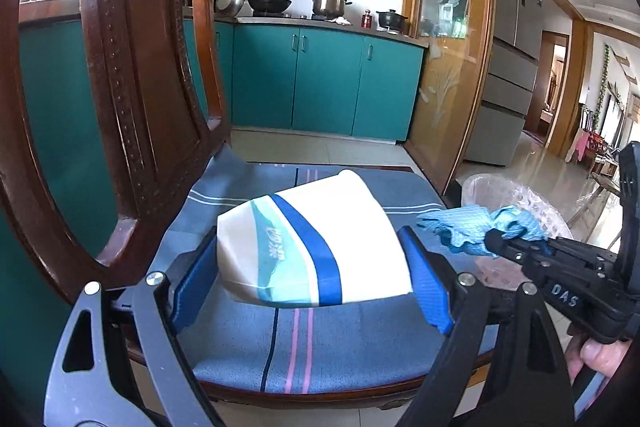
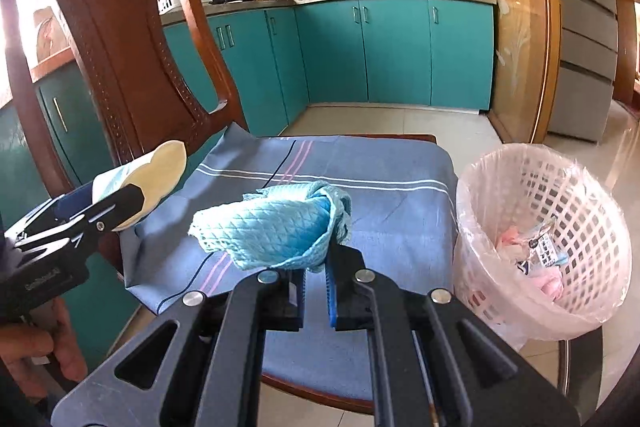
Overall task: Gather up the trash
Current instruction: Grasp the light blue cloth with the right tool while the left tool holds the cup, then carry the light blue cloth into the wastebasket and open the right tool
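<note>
My left gripper [image 1: 314,277] is shut on a white tissue pack [image 1: 316,247] with blue and teal stripes, held above the chair's blue striped cushion [image 1: 328,351]. The pack also shows in the right wrist view [image 2: 160,175] at the left. My right gripper [image 2: 316,267] is shut on a crumpled light blue cloth [image 2: 276,227] above the cushion [image 2: 380,187]. The cloth also shows in the left wrist view [image 1: 476,227], in front of the bin. A white lattice trash bin [image 2: 560,239] with a pink liner stands right of the chair and holds some trash.
The wooden chair back [image 1: 120,67] rises at the left. Teal kitchen cabinets [image 1: 328,79] with pots on the counter stand behind. A glass sliding door [image 1: 452,47] and a grey fridge [image 1: 508,67] are at the right. The floor is tiled.
</note>
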Available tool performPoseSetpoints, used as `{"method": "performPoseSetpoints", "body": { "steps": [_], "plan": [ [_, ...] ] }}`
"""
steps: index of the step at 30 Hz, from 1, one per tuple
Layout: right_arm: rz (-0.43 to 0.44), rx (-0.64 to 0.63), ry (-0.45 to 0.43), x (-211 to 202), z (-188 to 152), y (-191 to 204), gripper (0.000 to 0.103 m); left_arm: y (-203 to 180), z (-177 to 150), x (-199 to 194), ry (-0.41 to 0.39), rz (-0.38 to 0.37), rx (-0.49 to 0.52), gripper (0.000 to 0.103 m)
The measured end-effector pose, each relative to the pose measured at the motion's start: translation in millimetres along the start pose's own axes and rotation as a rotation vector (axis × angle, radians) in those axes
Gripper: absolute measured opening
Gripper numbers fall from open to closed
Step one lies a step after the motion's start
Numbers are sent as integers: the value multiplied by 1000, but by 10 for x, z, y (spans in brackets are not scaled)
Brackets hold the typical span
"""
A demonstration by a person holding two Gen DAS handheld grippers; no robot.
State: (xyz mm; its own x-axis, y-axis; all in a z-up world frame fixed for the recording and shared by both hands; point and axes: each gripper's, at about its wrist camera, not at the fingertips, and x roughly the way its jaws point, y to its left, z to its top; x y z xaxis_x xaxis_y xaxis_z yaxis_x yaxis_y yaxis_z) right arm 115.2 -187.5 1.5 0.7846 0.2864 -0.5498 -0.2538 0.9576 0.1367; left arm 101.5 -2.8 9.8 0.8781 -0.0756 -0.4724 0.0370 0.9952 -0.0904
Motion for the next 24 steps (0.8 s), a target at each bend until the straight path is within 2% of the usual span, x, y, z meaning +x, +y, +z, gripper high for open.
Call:
{"method": "performPoseSetpoints", "body": {
  "steps": [14,17,20,21,23,24],
  "plan": [
    [6,13,-10,-86,-20,-58,9,-40,-2,63,13,7,10,86],
    [-35,57,-75,-226,95,-275,9,-54,-9,62,14,5,15,86],
    [-122,153,-149,-356,238,-739,9,-86,-21,61,14,2,23,86],
    [-160,207,-163,-371,280,-986,14,-102,-26,62,13,2,28,86],
    [-173,281,-163,-349,297,-1292,54,-141,-41,72,15,0,35,86],
    [-161,323,-152,-331,287,-1430,83,-162,-48,79,18,-2,36,86]
  ]
}}
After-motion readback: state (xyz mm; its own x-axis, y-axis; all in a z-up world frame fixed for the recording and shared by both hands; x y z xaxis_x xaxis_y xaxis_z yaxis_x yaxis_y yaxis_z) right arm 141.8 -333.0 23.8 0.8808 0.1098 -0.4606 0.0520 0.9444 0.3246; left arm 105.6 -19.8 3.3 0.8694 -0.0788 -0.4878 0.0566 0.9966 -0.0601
